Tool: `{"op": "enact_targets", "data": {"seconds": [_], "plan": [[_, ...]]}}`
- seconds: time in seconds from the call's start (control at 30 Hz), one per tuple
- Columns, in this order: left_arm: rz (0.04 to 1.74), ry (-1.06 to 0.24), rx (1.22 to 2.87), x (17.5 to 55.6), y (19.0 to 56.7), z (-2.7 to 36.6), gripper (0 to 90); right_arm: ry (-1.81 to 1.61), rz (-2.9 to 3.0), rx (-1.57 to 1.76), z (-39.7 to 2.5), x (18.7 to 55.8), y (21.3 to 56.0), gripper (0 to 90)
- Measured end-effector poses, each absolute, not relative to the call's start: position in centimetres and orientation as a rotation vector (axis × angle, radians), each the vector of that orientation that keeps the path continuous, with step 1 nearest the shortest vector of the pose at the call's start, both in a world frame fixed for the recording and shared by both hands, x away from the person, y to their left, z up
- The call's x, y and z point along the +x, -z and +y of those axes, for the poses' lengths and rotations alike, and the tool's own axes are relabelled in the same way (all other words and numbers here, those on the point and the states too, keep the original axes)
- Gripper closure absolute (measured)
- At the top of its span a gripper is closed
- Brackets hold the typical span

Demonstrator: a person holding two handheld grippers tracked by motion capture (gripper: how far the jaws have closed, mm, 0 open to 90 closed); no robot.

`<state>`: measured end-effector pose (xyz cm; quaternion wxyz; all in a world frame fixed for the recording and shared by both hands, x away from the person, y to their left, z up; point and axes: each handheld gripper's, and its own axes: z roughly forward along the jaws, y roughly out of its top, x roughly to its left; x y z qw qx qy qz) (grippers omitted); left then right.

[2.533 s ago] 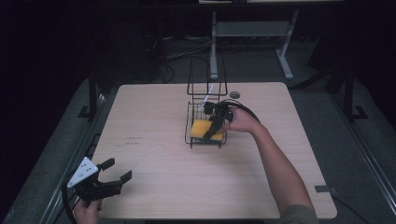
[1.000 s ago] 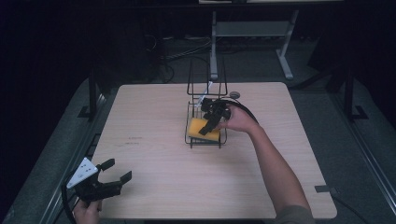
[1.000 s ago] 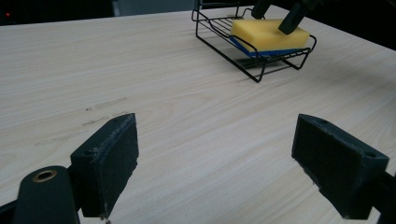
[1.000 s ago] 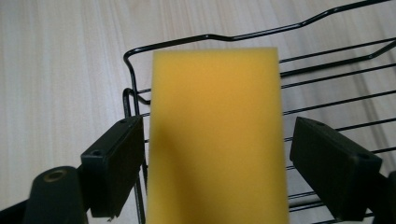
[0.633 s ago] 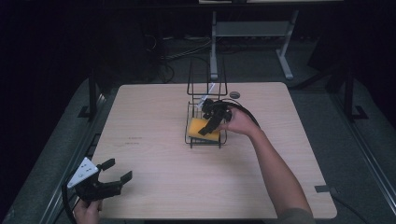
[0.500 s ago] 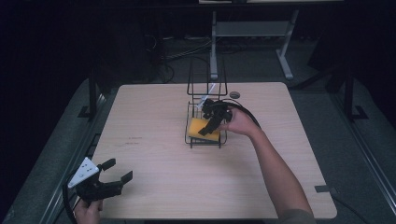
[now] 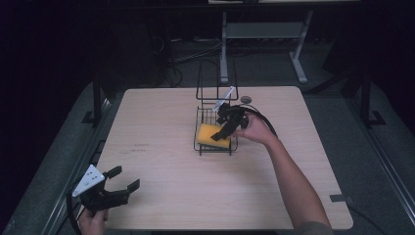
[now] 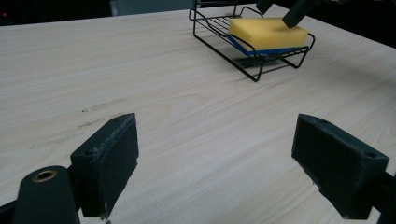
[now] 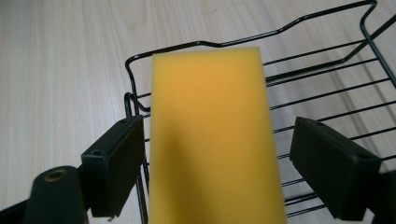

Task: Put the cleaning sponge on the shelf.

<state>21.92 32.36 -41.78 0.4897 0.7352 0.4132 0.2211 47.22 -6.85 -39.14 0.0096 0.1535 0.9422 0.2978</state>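
Note:
A yellow sponge (image 7: 210, 134) with a blue underside lies in a black wire rack (image 7: 214, 150) near the middle of the wooden table (image 7: 161, 117). My right gripper (image 7: 224, 132) reaches into the rack from the right and stands open. In the right gripper view its jaws straddle the sponge (image 9: 210, 116); the left one is nearly at the sponge's edge and the right one is clear of it. My left gripper (image 7: 125, 177) is open and holds nothing at the table's near left corner. Its view shows the sponge (image 8: 266, 32) in the rack (image 8: 247, 70) far ahead.
The rack has a tall wire back frame (image 7: 215, 78) on its far side. A small dark round object (image 7: 246, 99) lies on the table just behind the right hand. Bare wood stretches between the left gripper (image 8: 215, 163) and the rack.
My right gripper has settled a little lower over the sponge in the rack. The left gripper has stayed in place.

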Motion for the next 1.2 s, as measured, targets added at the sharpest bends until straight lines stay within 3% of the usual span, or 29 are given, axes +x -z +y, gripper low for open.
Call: {"op": "enact_targets", "data": {"seconds": [1.2], "plan": [[1.004,-0.538,1.786,21.8,41.7,32.2,14.0,-1.013,2.870,0.631,-11.8,46.6,39.6,17.2]]}}
